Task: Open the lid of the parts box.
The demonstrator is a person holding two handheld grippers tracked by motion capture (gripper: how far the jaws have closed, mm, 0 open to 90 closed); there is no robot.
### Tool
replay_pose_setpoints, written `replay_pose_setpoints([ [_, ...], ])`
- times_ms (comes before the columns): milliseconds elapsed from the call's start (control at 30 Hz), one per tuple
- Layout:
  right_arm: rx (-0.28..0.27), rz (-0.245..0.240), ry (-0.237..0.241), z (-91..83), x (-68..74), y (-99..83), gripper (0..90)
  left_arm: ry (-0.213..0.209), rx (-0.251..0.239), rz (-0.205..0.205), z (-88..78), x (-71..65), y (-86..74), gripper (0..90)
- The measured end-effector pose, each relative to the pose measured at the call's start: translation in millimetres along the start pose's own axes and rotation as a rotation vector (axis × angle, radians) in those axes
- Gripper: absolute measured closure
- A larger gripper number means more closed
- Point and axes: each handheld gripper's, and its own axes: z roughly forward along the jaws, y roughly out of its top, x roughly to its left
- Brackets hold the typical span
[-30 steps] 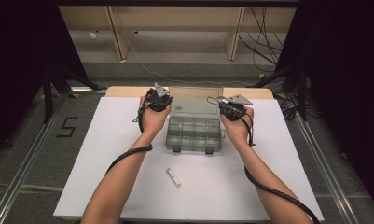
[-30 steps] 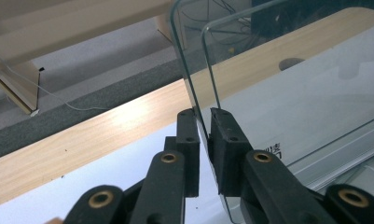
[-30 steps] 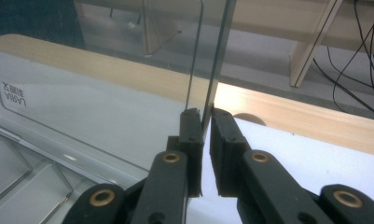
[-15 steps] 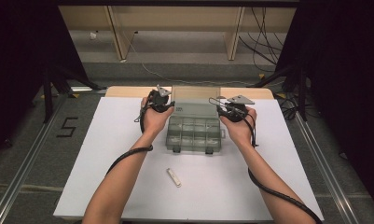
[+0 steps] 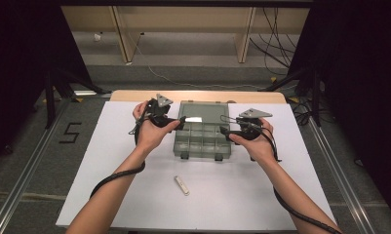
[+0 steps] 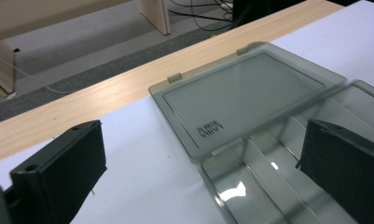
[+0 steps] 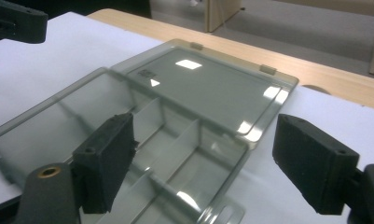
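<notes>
A grey see-through compartment box (image 5: 203,141) lies open in the middle of the white table sheet, its lid (image 5: 205,111) folded flat behind it. My left gripper (image 5: 180,122) hovers at the box's left edge and my right gripper (image 5: 225,130) at its right edge. Both have just been opening their jaws, and both now stand open and grip nothing. In the left gripper view the lid (image 6: 245,95) and the near compartments (image 6: 268,182) lie below the wide jaws. In the right gripper view the empty compartments (image 7: 82,121) and the lid (image 7: 208,88) show beyond my right gripper (image 7: 203,140).
A small white stick-like piece (image 5: 182,185) lies on the sheet nearer the person. The wooden table edge (image 5: 134,95) runs behind the lid. Cables trail on the floor beyond, and a metal rail (image 5: 32,165) runs along the left.
Both hands have drawn back from the lid toward the person, and both grippers have gone from shut to wide open. The lid now lies flat behind the box.
</notes>
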Motion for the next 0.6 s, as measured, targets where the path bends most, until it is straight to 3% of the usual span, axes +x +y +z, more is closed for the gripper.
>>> replay_pose_setpoints([
  [300,-0.02,-0.075,0.076,-22.9,30.1,-9.6,19.5,-0.084,-0.02,0.031,-40.4,-13.7,-32.4,0.0],
  [500,-0.001,-0.088,0.133,-35.0,48.9,-20.0,19.5,-0.121,-0.004,0.059,-60.3,-22.3,-52.8,0.0],
  [600,0.006,-0.101,0.151,-39.6,57.2,-25.1,19.5,-0.135,-0.005,0.052,-69.0,-24.4,-61.2,0.0],
])
